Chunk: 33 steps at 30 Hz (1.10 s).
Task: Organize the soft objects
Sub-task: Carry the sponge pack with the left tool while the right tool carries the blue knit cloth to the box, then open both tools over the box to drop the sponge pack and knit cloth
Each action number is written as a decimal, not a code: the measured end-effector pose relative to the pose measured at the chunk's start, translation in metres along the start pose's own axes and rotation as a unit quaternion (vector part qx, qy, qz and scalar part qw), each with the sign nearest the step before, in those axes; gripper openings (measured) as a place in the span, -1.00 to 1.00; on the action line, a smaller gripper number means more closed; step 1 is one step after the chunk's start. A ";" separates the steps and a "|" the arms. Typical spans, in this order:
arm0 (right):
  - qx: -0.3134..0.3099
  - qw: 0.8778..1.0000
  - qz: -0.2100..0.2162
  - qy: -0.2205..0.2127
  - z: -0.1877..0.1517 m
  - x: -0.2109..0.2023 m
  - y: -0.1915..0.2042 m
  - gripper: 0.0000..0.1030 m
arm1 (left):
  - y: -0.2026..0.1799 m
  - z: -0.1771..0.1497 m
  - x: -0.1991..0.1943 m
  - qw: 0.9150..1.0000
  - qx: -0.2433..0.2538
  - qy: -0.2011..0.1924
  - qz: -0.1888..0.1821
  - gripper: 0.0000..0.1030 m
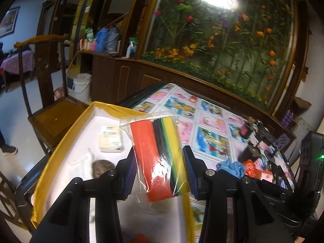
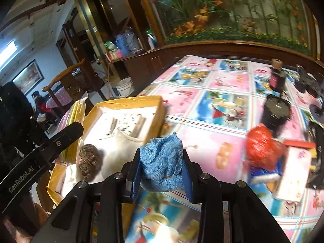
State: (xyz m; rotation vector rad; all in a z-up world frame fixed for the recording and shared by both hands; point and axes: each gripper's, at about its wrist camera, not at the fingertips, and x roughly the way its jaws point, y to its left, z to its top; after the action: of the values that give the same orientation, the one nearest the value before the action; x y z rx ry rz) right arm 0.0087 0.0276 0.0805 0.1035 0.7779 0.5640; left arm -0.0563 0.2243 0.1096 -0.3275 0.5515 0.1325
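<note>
Readable text: "GenRobot.AI", white letters along the black arm of the left tool (image 2: 50,141), seen from the right wrist view | tissue pack (image 1: 111,138) in the yellow-rimmed tray: print too blurred to read

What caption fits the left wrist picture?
Left gripper holds a clear zip bag of coloured foam sheets above the yellow-rimmed white tray.

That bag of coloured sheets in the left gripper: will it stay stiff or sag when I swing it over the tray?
The bag probably stays fairly flat: its sheets stand straight above the left gripper. It looks light. The glossy plastic may slip between the pads, so move gently over the tray.
</note>
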 end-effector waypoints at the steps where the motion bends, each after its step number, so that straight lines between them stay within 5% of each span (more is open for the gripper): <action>1: -0.004 1.000 0.004 0.003 0.004 0.006 0.007 -0.26 | 0.011 0.004 0.003 1.000 -0.011 0.006 0.004 -0.18; 11: -0.050 0.998 0.000 0.047 0.030 0.072 0.069 -0.26 | 0.087 0.017 0.047 0.993 -0.082 0.081 0.031 -0.18; 18: -0.041 0.994 -0.021 0.104 0.028 0.117 0.065 -0.26 | 0.106 0.009 0.066 0.987 -0.101 0.124 0.021 -0.18; 23: -0.032 0.992 -0.005 0.124 0.025 0.129 0.060 -0.21 | 0.105 0.011 0.071 0.987 -0.098 0.130 0.015 -0.10; 26: -0.035 0.992 0.004 0.118 0.026 0.126 0.061 -0.10 | 0.107 0.011 0.070 0.987 -0.105 0.124 0.012 0.33; 33: -0.019 0.997 0.024 0.077 0.035 0.100 0.061 0.02 | 0.107 0.009 0.053 0.988 -0.116 0.106 0.000 0.34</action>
State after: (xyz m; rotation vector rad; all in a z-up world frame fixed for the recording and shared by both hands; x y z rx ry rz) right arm 0.0633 0.1352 0.0597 0.0444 0.9158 0.6366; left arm -0.0294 0.3300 0.0600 -0.5721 0.7489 0.1631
